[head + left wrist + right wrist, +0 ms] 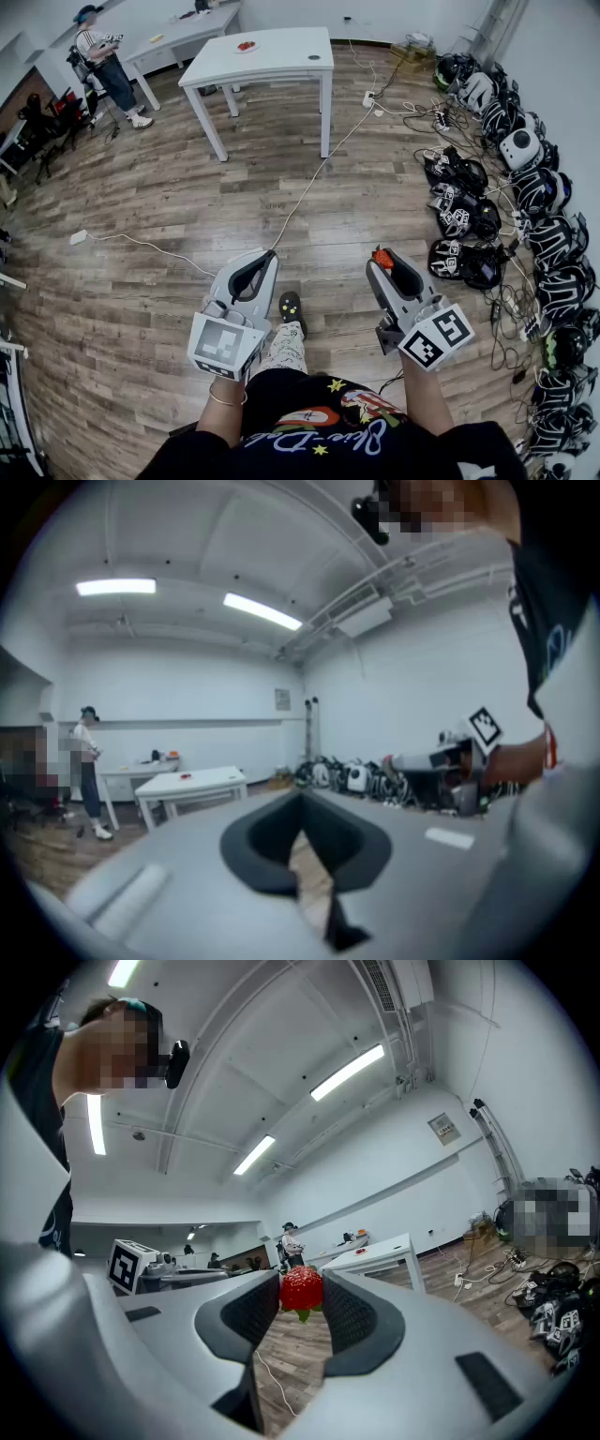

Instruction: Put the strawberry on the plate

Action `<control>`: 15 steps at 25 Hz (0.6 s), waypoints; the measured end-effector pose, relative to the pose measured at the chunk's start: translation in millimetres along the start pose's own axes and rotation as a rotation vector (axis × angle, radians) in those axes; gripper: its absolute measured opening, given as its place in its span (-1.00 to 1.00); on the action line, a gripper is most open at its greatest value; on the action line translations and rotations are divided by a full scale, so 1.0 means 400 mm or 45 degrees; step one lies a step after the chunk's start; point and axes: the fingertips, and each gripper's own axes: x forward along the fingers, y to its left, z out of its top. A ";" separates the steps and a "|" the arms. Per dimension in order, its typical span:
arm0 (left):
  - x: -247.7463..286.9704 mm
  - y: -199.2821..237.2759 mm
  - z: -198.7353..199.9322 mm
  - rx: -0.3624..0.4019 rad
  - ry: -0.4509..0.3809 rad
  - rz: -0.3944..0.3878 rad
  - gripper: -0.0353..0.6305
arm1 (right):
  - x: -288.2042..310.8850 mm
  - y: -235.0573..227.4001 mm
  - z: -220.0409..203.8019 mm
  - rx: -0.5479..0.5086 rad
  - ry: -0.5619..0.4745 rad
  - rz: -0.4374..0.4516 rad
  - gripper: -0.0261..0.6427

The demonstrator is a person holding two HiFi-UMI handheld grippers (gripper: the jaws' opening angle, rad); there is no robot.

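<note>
A red strawberry (302, 1290) with green leaves is pinched between the pads of my right gripper (302, 1283), which is shut on it. In the head view the strawberry (382, 257) shows at the tip of the right gripper (384, 262), held over the wooden floor. My left gripper (260, 265) is level with it to the left, shut and holding nothing; its pads (281, 832) meet at the tip. Far ahead, a small plate (246, 46) with something red on it sits on a white table (281, 58). The plate (360, 1252) also appears beyond the strawberry.
A white cable (309, 183) runs across the floor from the table towards me. Several black and white headsets (511, 187) line the right wall with tangled cords. A person (105, 67) stands at the far left beside a second table (178, 36).
</note>
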 end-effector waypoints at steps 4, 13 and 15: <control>0.125 0.128 0.037 0.052 -0.046 -0.033 -0.92 | 0.145 -0.062 0.036 -0.029 0.000 -0.020 -0.48; 0.404 0.539 0.054 -0.009 -0.123 -0.037 -0.92 | 0.608 -0.211 0.143 -0.101 -0.043 -0.020 -0.48; 0.456 0.602 0.043 0.019 -0.108 -0.075 -0.92 | 0.700 -0.231 0.141 -0.080 -0.054 -0.012 -0.48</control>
